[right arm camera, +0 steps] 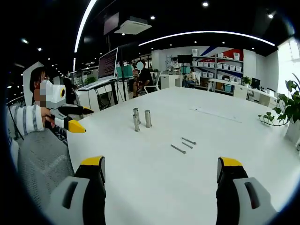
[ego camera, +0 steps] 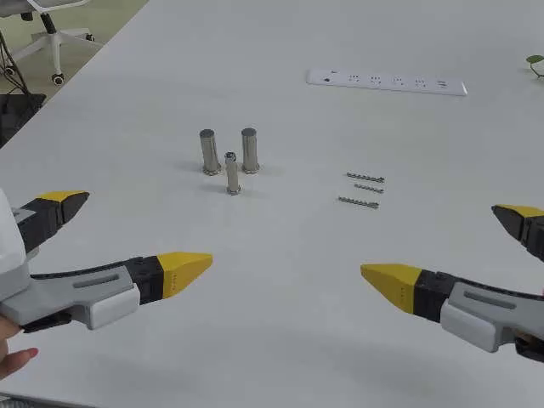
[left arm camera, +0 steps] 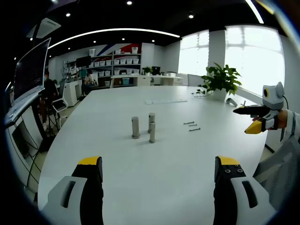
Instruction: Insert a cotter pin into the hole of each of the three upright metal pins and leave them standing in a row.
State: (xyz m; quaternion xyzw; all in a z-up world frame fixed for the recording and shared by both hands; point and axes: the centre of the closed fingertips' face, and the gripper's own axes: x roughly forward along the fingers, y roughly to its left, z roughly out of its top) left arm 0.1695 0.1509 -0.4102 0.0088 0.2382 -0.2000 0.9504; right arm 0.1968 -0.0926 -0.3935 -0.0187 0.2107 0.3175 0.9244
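Open-plan office with a lab feel; long white bench [ego camera: 280, 340] with a power strip [ego camera: 387, 82]; wheeled office chair [ego camera: 51, 38] alongside; large monitor [left arm camera: 30, 70] at one side; shelves of storage bins [left arm camera: 117, 61] along the far wall; potted plant [left arm camera: 220, 79] by tall windows [left arm camera: 253, 51]; recessed ceiling lights [left arm camera: 129, 3] overhead; people [right arm camera: 145, 77] seated farther back across the room.

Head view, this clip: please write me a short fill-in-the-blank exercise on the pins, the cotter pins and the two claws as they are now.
1. The upright metal pins number ___.
2. The cotter pins lie on the ___, apart from the metal pins.
3. The left claw and the right claw are both ___ and hold nothing.

Missing words: three; table; open.
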